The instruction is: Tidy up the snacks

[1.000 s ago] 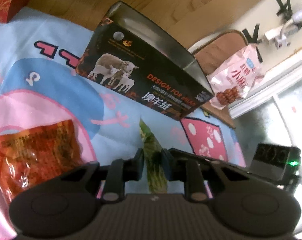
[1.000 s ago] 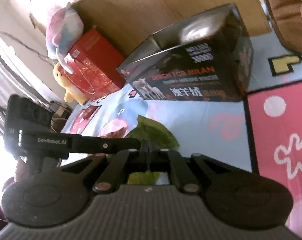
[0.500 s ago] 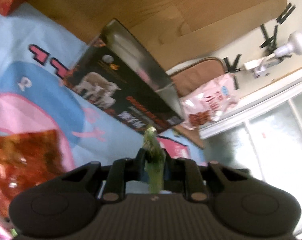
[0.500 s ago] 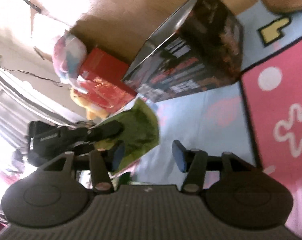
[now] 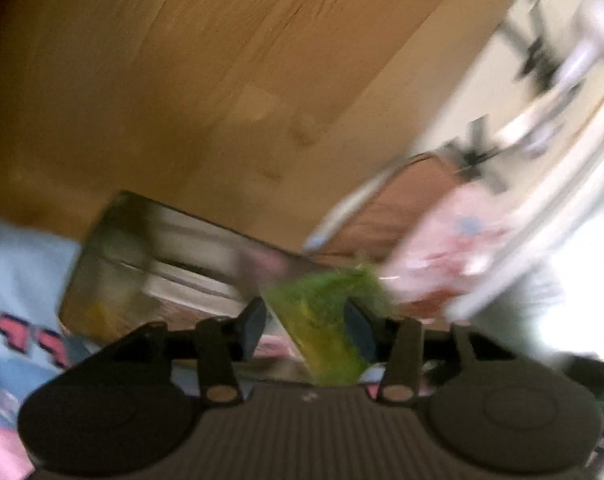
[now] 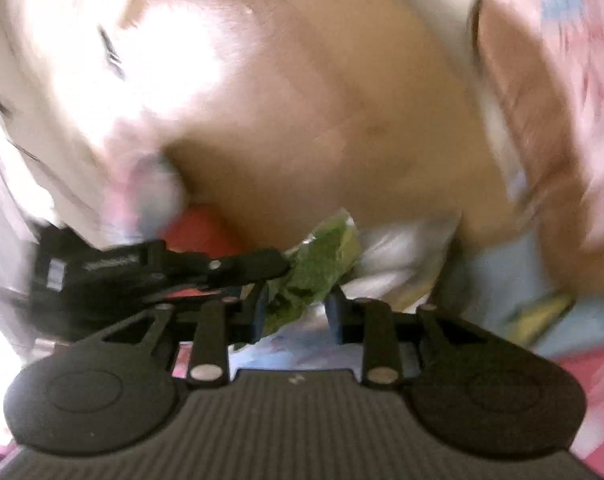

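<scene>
Both views are motion-blurred. A green snack packet sits between the fingers of my left gripper, whose jaws stand apart, touching it only on the right side. In the right wrist view the packet hangs in front of my right gripper, whose jaws are open around its lower edge. The left gripper's fingertip meets the packet's left side there. The open black box stands just beyond the packet, its mouth facing up. A pink snack bag lies on a brown cushion at right.
A wooden floor lies beyond the blue and pink play mat. A red box and a blurred soft toy stand at the left. White furniture legs are at upper right.
The left gripper, shut on the packet before, has opened its jaws. Both grippers and the packet have lifted and swung toward the black box. The right gripper's jaws have narrowed somewhat.
</scene>
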A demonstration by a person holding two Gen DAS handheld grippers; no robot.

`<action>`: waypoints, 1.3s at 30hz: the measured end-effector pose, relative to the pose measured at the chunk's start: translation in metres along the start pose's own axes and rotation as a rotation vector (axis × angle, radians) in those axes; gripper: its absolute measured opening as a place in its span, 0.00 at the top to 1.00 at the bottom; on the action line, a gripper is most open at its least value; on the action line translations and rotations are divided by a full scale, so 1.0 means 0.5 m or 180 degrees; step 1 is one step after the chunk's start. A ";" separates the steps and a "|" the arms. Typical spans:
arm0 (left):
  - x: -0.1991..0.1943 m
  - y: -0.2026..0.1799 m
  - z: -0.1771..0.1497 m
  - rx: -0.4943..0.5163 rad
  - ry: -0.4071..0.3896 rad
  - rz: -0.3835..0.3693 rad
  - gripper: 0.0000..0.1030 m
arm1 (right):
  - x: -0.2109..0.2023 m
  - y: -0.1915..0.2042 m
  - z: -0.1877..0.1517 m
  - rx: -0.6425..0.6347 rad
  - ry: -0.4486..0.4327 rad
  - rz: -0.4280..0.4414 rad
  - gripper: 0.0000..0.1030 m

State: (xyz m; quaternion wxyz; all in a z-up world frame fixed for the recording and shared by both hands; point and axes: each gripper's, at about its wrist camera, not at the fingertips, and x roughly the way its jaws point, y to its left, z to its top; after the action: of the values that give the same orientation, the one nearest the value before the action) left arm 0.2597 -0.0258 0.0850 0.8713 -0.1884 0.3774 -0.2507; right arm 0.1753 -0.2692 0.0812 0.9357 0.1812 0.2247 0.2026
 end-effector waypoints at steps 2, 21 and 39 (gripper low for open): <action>0.019 -0.007 -0.011 0.0108 0.0075 0.0101 0.57 | -0.006 0.013 -0.003 -0.0323 -0.0166 -0.0318 0.64; -0.331 0.179 -0.238 -0.0115 -0.0057 0.0558 0.50 | -0.141 0.139 -0.152 -0.0475 0.0918 0.1089 0.55; -0.272 0.344 -0.287 -0.1612 -0.0124 -0.0189 0.53 | 0.126 0.127 -0.187 0.1050 0.1983 0.0676 0.60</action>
State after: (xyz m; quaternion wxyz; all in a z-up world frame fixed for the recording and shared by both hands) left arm 0.1220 0.1711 -0.0199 0.7957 -0.4164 0.4057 -0.1700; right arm 0.1616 -0.1628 0.0089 0.7543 0.2816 0.5085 0.3051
